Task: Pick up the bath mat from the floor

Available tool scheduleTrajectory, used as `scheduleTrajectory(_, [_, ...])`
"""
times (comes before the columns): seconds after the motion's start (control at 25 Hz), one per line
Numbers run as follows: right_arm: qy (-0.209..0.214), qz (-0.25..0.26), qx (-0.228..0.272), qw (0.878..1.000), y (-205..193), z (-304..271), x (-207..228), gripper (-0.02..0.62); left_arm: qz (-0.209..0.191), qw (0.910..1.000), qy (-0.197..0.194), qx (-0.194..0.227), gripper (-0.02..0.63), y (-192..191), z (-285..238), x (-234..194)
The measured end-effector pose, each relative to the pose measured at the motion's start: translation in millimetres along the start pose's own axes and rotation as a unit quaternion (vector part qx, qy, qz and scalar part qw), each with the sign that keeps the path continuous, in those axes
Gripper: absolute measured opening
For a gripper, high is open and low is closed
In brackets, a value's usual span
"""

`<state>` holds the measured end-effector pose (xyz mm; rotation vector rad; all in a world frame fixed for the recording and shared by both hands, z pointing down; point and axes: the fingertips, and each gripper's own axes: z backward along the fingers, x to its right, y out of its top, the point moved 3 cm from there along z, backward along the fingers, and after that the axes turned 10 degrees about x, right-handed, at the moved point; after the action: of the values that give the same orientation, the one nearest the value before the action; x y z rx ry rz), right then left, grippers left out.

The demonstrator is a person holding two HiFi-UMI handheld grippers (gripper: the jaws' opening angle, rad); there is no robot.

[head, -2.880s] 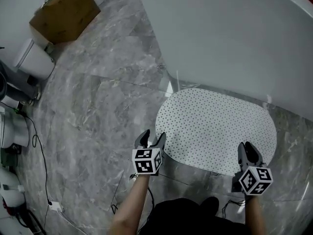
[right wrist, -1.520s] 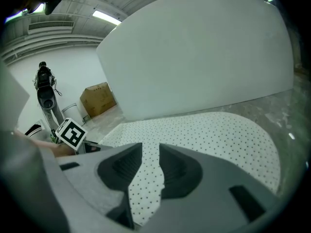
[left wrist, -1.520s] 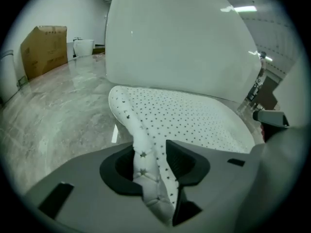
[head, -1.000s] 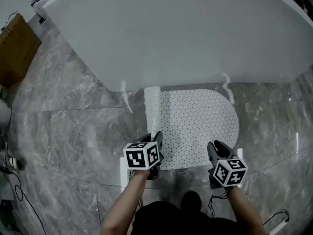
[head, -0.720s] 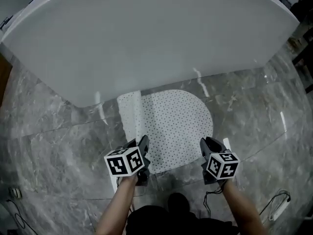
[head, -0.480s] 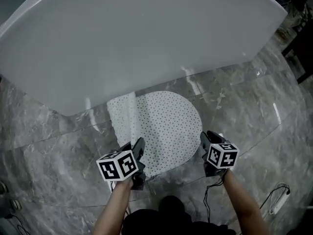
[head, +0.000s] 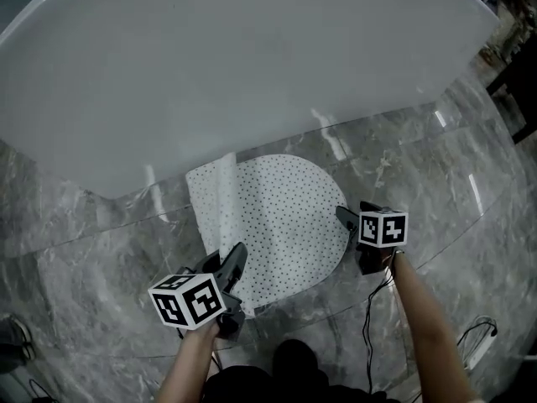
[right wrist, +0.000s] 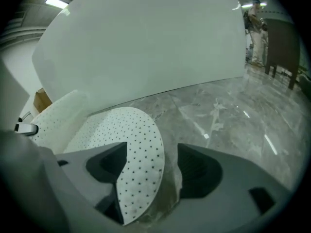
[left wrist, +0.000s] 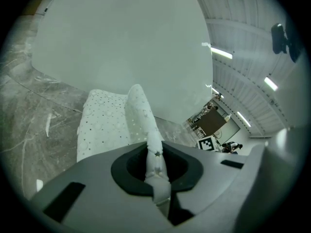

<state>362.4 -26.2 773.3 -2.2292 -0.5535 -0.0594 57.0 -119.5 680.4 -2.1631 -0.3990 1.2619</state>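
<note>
The white bath mat (head: 281, 212) with black dots lies on the grey marble floor in front of the tub, its left end folded over on itself. My left gripper (head: 234, 269) is shut on the near corner of that fold. In the left gripper view a ridge of mat (left wrist: 141, 110) runs up from between the closed jaws (left wrist: 156, 165). My right gripper (head: 345, 218) is at the mat's right rim. Its jaws are opening, and the curved mat edge (right wrist: 138, 149) stands between them (right wrist: 146, 166) against the left jaw, with a gap to the right one.
A large white bathtub (head: 252, 57) fills the far side, close behind the mat. A white power strip and cable (head: 475, 341) lie on the floor at lower right. Dark furniture legs (head: 513, 25) stand at top right.
The mat lay flat at first; now its left end is folded over. In the last second the left gripper drew back toward me with the fold, and the right gripper moved up along the right rim.
</note>
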Motion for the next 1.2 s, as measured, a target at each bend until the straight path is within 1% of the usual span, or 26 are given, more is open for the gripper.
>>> scheduleTrajectory(0.12, [0.0,0.015,-0.025,1.0,-4,-13,1,0.347,-0.001,1.0,0.002,0.007,0.026,8,10,-6])
scheduleTrajectory(0.28, [0.001,0.021,-0.061,0.998,-19,-27,-5,0.351,-0.001,0.9998,0.012,0.016,0.026,12,21,-19])
scheduleTrajectory(0.44, [0.002,0.024,-0.047,0.999,-22,-31,-23,0.351,0.014,0.9991,0.025,0.03,0.026,15,30,-31])
scheduleTrajectory(0.52, [0.009,0.026,-0.044,0.999,-25,-32,-35,0.351,0.022,0.9986,0.029,0.039,0.026,17,35,-35])
scheduleTrajectory(0.64, [0.035,0.053,-0.059,0.996,-30,-33,-56,0.351,0.029,0.9978,0.033,0.049,0.026,21,40,-41])
scheduleTrajectory(0.76, [0.071,0.055,-0.076,0.993,-35,-31,-77,0.351,0.031,0.9973,0.041,0.053,0.026,22,47,-46])
scheduleTrajectory(0.88, [0.125,0.045,-0.09,0.987,-38,-26,-106,0.35,0.032,0.9964,0.05,0.06,0.028,24,56,-52])
scheduleTrajectory(1.0, [0.179,0.042,-0.102,0.978,-40,-18,-136,0.347,0.031,0.9953,0.06,0.069,0.026,27,68,-58])
scheduleTrajectory(1.08, [0.197,0.048,-0.1,0.974,-39,-13,-152,0.339,0.031,0.9944,0.068,0.075,0.026,28,77,-62])
scheduleTrajectory(1.2, [0.207,0.05,-0.091,0.973,-36,-6,-168,0.328,0.032,0.9926,0.08,0.085,0.026,29,90,-69])
